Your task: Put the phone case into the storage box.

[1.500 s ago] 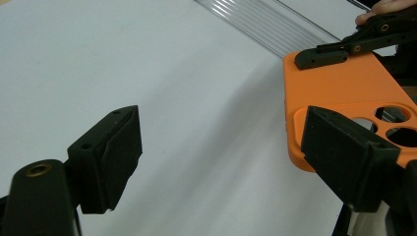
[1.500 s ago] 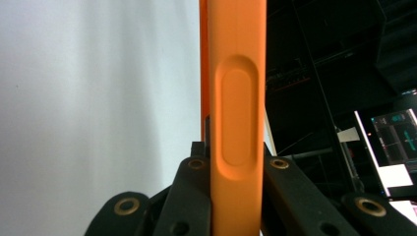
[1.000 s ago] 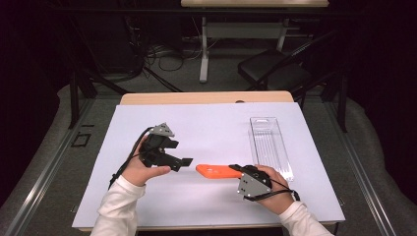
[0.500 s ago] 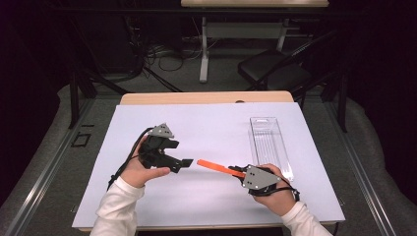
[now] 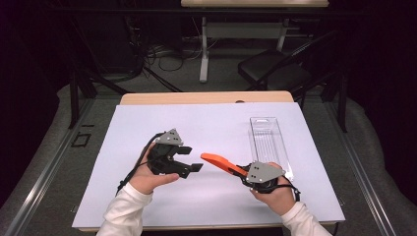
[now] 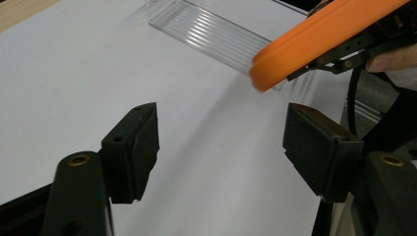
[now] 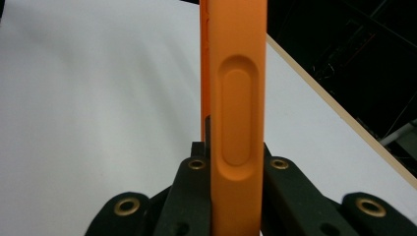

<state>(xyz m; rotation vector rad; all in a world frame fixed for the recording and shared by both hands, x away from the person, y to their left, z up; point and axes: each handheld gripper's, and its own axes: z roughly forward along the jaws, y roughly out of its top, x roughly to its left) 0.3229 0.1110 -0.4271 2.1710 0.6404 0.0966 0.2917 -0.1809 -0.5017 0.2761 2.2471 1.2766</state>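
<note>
Orange handle (image 5: 220,162) clamped in the right gripper (image 5: 246,173), jutting out toward the left gripper (image 5: 194,163) and stopping just short of it, above the white sheet (image 5: 221,128). Far end of the handle buried under the grey plate and the hand, so the tool's kind cannot be told. From the right gripper view: jaws pressed tight on both flanks of the handle (image 7: 238,113), an oval recess plain on its face, top cut off by the frame. From the left gripper view: jaws spread wide with only sheet (image 6: 74,73) between them, the rounded handle tip (image 6: 305,44) slightly blurred, up and to the right of the gap, not touching. Clear tray (image 5: 269,142) lying flat on the sheet, just beyond the right gripper; near end masked by that gripper in the high view, ribbed floor (image 6: 221,34) seen through the wall in the left gripper view.
</note>
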